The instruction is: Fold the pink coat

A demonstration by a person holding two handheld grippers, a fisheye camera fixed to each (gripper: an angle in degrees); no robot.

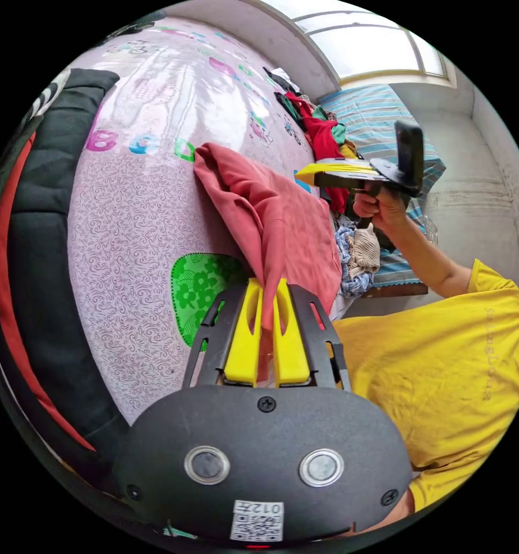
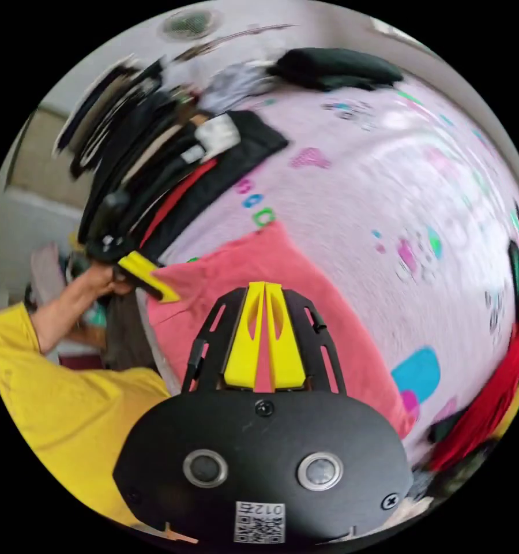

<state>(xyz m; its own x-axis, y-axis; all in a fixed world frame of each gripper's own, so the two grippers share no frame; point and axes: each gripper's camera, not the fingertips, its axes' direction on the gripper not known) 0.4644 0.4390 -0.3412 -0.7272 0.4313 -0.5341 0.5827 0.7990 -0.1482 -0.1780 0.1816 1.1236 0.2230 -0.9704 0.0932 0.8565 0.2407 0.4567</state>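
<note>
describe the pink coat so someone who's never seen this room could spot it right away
Start at the big lilac patterned sheet printed with coloured letters. The pink coat drapes over its near edge, pinched by the left gripper. It is plain salmon pink, unlike the black clothes and the bright red pile.

The left gripper view rides just behind the left tool [image 1: 265, 300], very near the pink coat [image 1: 282, 225], and looks over the patterned bed [image 1: 132, 219] toward the person's yellow sleeve [image 1: 444, 358], the right tool [image 1: 328, 171] and a window [image 1: 375, 46]. The right gripper view sits just behind the right tool [image 2: 264, 294], close above the coat [image 2: 340, 334], and faces across the same bed [image 2: 386, 190] toward a pile of dark clothes [image 2: 155, 161] and the left tool [image 2: 150, 277]. Both views share the coat, the bed's cover, the person and each other's tool.
</note>
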